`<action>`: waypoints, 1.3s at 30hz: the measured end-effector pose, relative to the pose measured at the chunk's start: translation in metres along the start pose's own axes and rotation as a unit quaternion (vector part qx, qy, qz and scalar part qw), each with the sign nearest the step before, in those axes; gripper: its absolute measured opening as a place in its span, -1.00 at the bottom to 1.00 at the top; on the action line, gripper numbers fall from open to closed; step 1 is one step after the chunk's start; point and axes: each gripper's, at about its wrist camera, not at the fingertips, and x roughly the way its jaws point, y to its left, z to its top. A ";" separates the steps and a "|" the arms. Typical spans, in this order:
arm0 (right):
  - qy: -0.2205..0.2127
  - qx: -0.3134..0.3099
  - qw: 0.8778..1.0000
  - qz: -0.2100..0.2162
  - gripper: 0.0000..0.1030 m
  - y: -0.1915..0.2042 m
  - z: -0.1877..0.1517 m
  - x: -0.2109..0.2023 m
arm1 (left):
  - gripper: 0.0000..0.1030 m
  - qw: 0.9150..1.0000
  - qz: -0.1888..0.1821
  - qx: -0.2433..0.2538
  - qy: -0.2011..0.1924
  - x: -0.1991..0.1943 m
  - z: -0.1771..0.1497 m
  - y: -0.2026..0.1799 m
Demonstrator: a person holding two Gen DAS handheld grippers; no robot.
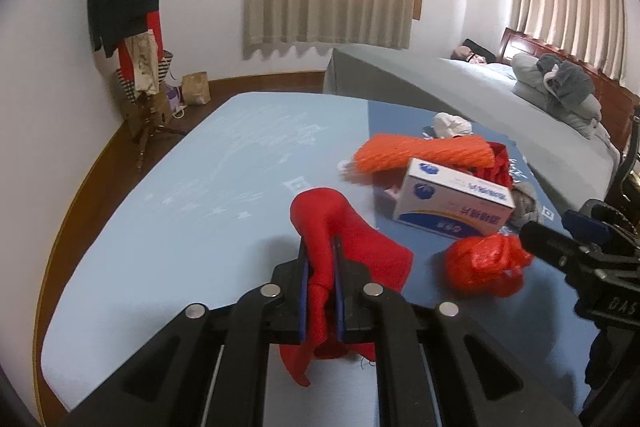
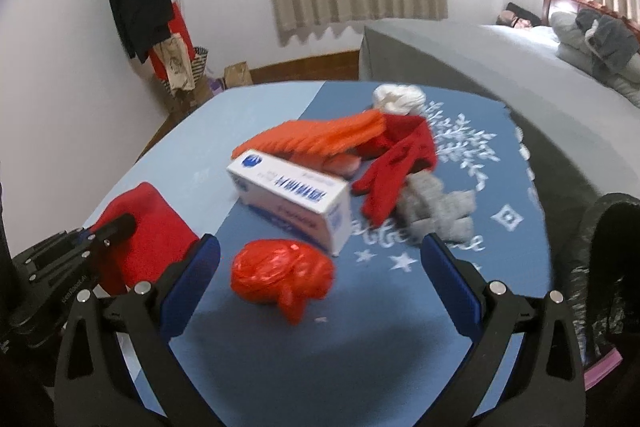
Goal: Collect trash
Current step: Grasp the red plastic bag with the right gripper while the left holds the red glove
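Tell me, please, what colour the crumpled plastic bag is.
Red plastic bag, clearest in the right wrist view.

Bare light-blue cloth (image 1: pixel 168 219) left; box (image 2: pixel 292 203) just behind red bag (image 2: pixel 280 277), perhaps touching

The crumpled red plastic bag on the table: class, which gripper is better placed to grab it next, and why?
Right. The right gripper is open with the crumpled red plastic bag lying between its fingers, while the left gripper is already shut on the red cloth.
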 end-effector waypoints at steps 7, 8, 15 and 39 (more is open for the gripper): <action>0.023 -0.003 1.000 -0.007 0.90 0.012 -0.005 0.019 | -0.81 1.000 0.005 -0.004 0.002 -0.001 -0.004 0.012; 0.025 -0.004 1.000 -0.009 0.89 0.013 -0.006 0.022 | -0.81 1.000 0.005 -0.005 0.002 0.000 -0.003 0.013; 0.046 -0.007 0.999 -0.004 0.48 0.017 -0.010 0.035 | -0.81 1.000 0.002 -0.007 0.007 0.003 -0.004 0.015; 0.004 0.005 0.999 0.038 -0.32 -0.016 -0.003 -0.035 | -0.81 0.999 -0.047 0.022 -0.016 -0.018 0.013 -0.037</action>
